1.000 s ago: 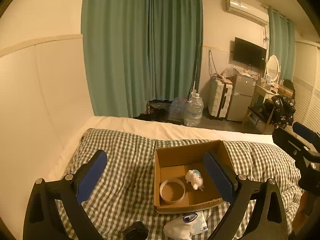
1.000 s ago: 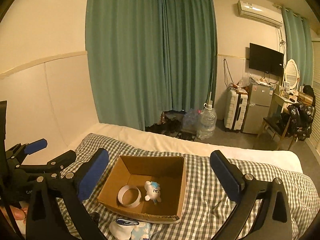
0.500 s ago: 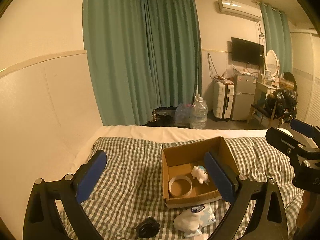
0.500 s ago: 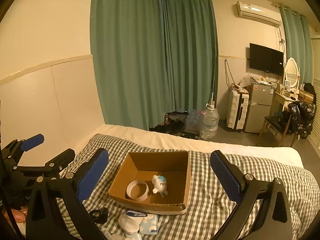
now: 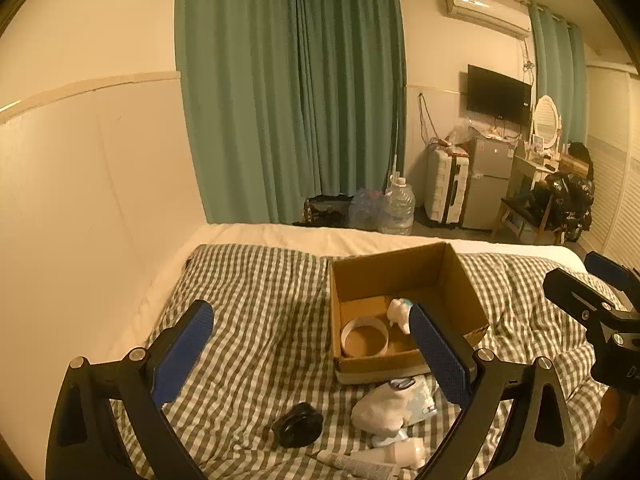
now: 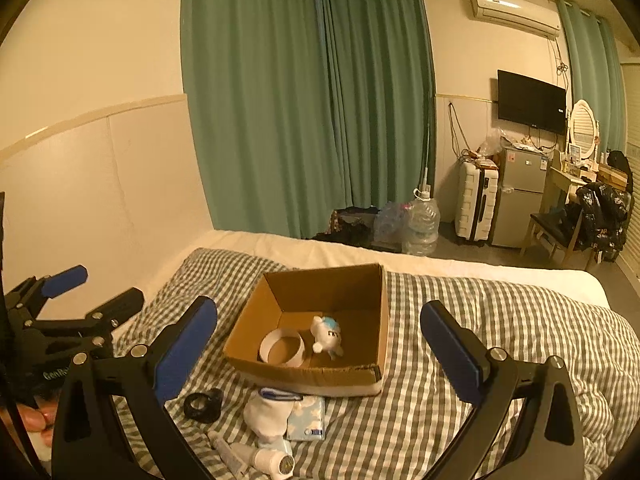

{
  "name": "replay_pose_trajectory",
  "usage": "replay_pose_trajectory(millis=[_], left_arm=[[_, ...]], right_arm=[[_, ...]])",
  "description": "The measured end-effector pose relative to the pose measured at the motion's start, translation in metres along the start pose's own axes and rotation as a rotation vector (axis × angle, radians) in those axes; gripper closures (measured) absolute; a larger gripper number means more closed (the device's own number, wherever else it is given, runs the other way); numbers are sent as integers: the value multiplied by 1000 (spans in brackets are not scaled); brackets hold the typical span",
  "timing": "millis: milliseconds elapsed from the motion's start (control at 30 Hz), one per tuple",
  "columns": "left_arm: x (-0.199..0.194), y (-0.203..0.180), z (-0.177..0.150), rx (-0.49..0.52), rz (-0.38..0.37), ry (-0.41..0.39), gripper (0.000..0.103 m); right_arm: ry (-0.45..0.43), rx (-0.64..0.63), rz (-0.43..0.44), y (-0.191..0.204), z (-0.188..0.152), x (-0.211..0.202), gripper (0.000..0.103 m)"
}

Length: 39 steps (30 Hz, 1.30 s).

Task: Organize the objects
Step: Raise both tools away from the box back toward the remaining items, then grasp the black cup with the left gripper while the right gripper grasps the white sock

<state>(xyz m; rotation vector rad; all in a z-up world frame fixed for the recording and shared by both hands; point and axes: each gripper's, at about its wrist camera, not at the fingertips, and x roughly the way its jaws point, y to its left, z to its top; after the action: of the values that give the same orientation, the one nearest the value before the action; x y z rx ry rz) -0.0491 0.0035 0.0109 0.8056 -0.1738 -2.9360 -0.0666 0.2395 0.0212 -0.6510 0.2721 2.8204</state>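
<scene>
An open cardboard box [image 5: 464, 288] [image 6: 360, 376] sits on the checked bedspread. Inside lie a white tape ring [image 5: 364, 336] [image 6: 282, 347] and a small white plush toy [image 5: 398, 311] [image 6: 327, 335]. In front of the box lie a black ring-shaped object [image 5: 297, 425] [image 6: 204, 404], a white sock bundle [image 5: 380, 407] [image 6: 266, 412], a pale blue tissue pack [image 6: 307, 418], a white bottle [image 6: 268, 458] and a tube [image 5: 354, 465]. My left gripper [image 5: 310, 354] is open and empty above the bedspread, left of the box. My right gripper [image 6: 318, 350] is open and empty, framing the box.
The bed [image 6: 500, 280] has a white wall [image 5: 80, 180] on its left and green curtains [image 5: 288, 100] beyond its far edge. Water jugs [image 6: 420, 224], a suitcase [image 6: 476, 200], a small fridge [image 6: 516, 196], a chair and a desk stand on the floor at the back right.
Both grippers have drawn back and risen, so the box looks farther away and the loose objects in front of it have come into view. Both stay open.
</scene>
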Motion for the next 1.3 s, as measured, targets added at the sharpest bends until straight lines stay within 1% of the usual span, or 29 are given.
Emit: replay_pose_trajectory(millis=[233,400,467,767,967,1100,1300], left_arm=[[7,10,-16,-6,-5,29,2],[24,21,-32,-37,-20,83,2],[30,24,-38,-41,-6,100,2],[54,33,-65,-34,-4,160,2],[79,44,-87,-44,-2,236,3],[94,52,-100,-59,13,289,3],[111,55,-117,-63,0,354,3]], right_arm=[[47,-7,29,9,-19,12,1],[81,-6,44,18,-38,24,1],[96,-15,45,21,-43,30,1],[157,-21,56,33,-70,57,1],[203,-20,64,40,-89,79,1],[244,-26,52,43,-104,97,1],[281,-16,58,46,-118,114,1]])
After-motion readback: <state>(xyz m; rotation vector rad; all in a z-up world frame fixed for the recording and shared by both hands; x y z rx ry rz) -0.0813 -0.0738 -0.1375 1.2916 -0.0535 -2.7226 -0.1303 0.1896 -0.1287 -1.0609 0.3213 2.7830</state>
